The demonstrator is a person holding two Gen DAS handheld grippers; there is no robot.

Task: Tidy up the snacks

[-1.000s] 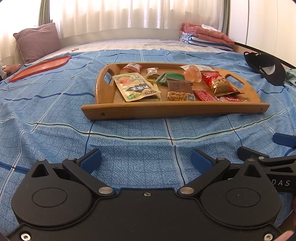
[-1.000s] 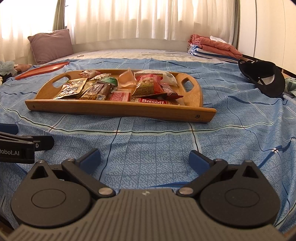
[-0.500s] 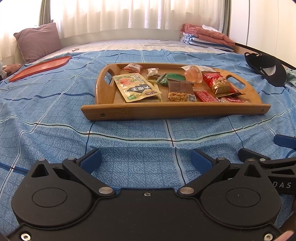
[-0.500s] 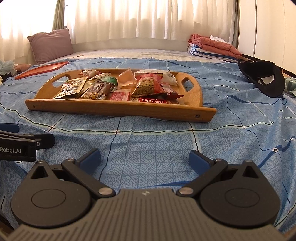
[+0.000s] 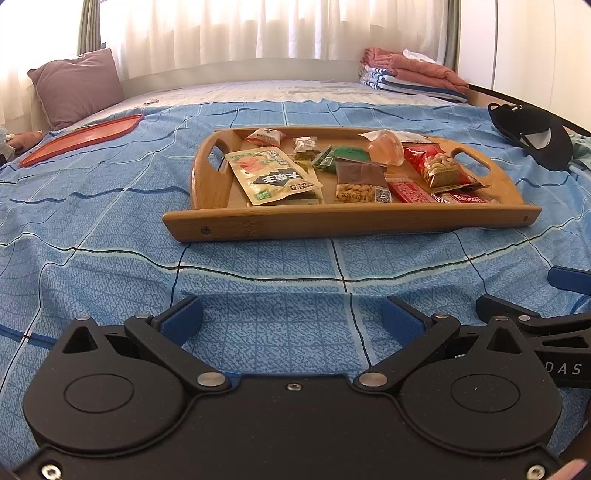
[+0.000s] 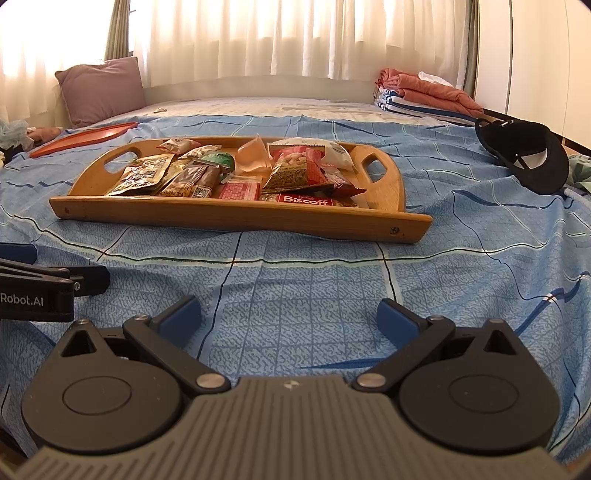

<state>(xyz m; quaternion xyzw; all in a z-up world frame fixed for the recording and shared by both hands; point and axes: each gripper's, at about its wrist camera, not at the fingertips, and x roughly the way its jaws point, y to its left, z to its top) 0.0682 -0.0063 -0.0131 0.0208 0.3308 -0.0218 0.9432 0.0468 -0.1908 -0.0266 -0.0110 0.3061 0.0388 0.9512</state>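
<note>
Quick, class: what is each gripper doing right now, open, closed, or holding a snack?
Left gripper: open, holding nothing, above the blue bedspread.
Right gripper: open, holding nothing, short of the wooden tray.

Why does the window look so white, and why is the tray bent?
Left wrist view: sunlit curtains wash out white, and the fisheye lens bows the wooden tray. Right wrist view: the same glare, and the blue bedspread bulges; nothing looks blurred.
</note>
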